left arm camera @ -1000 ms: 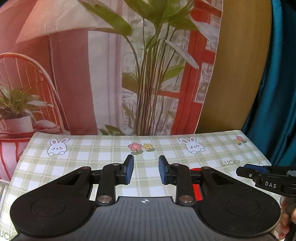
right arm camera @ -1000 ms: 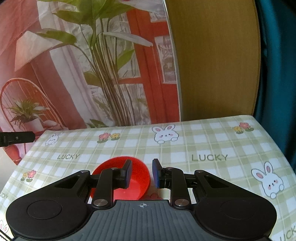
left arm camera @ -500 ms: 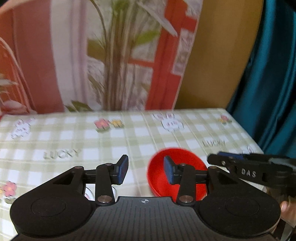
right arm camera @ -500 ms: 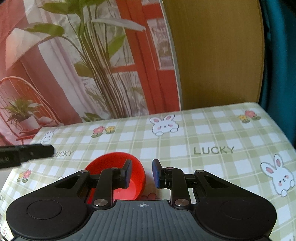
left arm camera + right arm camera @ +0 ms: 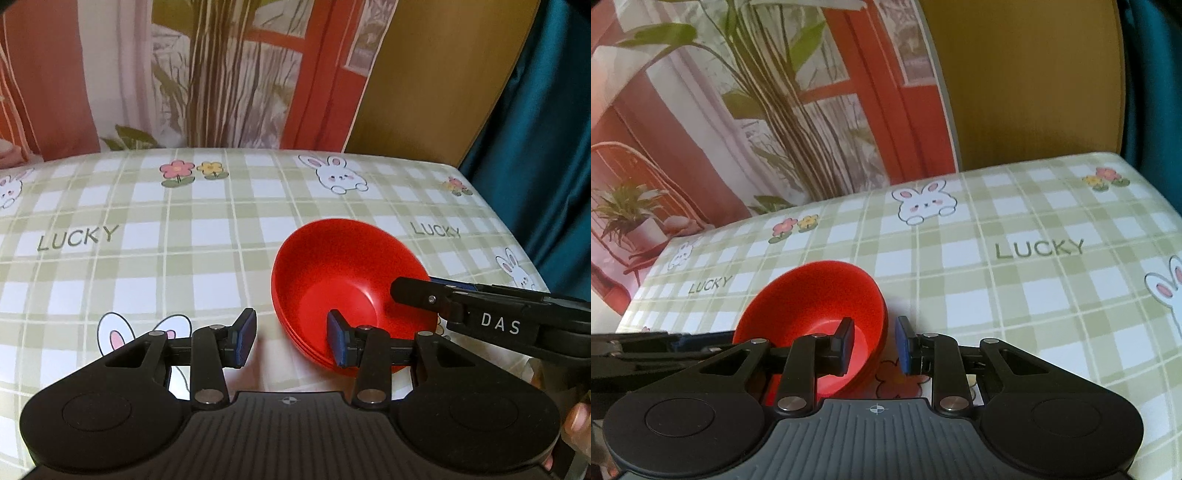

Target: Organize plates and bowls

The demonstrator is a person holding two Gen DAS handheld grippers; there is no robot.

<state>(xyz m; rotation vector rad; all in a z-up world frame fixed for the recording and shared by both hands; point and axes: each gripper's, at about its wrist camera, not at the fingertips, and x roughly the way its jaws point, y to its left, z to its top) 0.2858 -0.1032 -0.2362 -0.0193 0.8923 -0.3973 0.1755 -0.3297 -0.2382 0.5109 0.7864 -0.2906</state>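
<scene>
On the checked cloth (image 5: 155,258), red bowls (image 5: 343,273) sit stacked between my two grippers.
My left gripper (image 5: 291,341) has just been opening and straddles the near rim, unclenched; my right gripper (image 5: 875,347) spans the other rim, jaws apart, gripping nothing.

Bowl stack (image 5: 351,280) on worktop (image 5: 147,258); left gripper (image 5: 291,338) straddles its left rim, right gripper (image 5: 875,345) its right.
</scene>
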